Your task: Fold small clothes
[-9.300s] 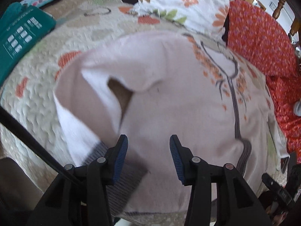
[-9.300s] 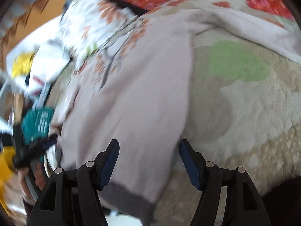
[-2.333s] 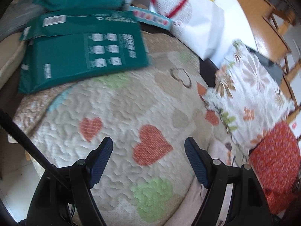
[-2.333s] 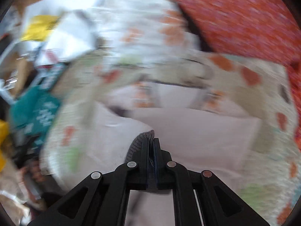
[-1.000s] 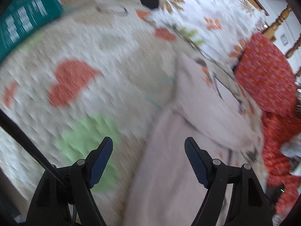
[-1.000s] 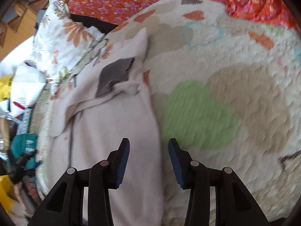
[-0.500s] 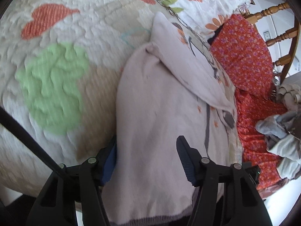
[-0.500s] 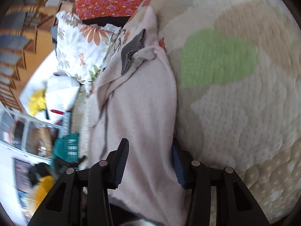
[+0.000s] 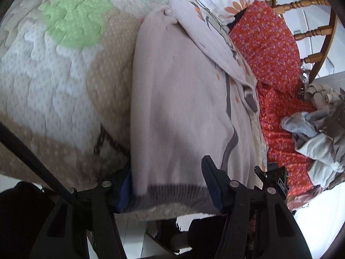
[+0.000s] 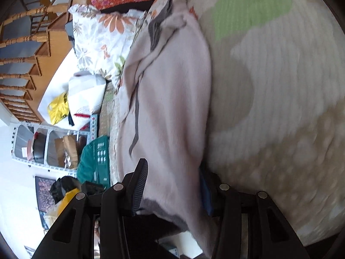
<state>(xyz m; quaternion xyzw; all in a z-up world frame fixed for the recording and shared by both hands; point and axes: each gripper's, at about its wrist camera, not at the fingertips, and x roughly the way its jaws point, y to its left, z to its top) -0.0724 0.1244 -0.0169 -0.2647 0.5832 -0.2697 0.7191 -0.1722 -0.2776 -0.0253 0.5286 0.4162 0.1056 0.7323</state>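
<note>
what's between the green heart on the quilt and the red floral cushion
In the left wrist view, the pale pink sweater lies between the green heart and the red floral cushion, with its folded sleeve along the cushion side.

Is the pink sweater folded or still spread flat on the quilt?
Partly folded: the pink sweater is a narrow lengthwise strip, one sleeve laid across its body; the grey hem is not yet brought up.

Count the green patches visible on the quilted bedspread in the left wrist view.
1: a light green patch on the quilted bedspread, upper left of the folded pale pink sweater. Others may lie hidden beneath the sweater.
</note>
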